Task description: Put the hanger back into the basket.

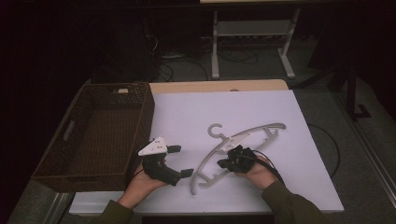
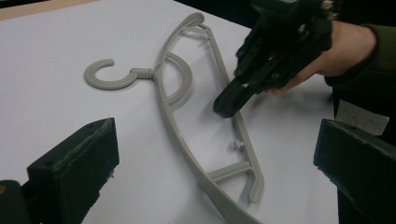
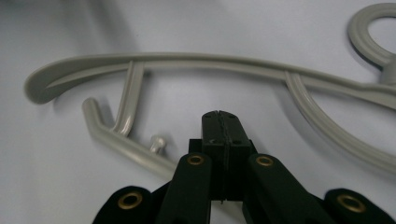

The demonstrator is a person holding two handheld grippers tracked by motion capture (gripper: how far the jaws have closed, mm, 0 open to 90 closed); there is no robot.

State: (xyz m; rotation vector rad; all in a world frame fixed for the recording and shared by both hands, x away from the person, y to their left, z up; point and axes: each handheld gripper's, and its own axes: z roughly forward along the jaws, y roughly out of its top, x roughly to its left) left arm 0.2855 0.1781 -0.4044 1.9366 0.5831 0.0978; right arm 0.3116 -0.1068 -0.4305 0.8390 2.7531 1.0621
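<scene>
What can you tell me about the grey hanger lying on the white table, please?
The hanger is grey moulded plastic, lying flat on the white table, hook pointing to the far side. It has a curved shoulder bar, a thinner lower bar, short cross struts, an inner arc near the neck and a small peg. The right hand-held gripper, jaws shut, has its tip over the lower bar; whether it touches is unclear. A wicker basket stands apart at the left.
</scene>
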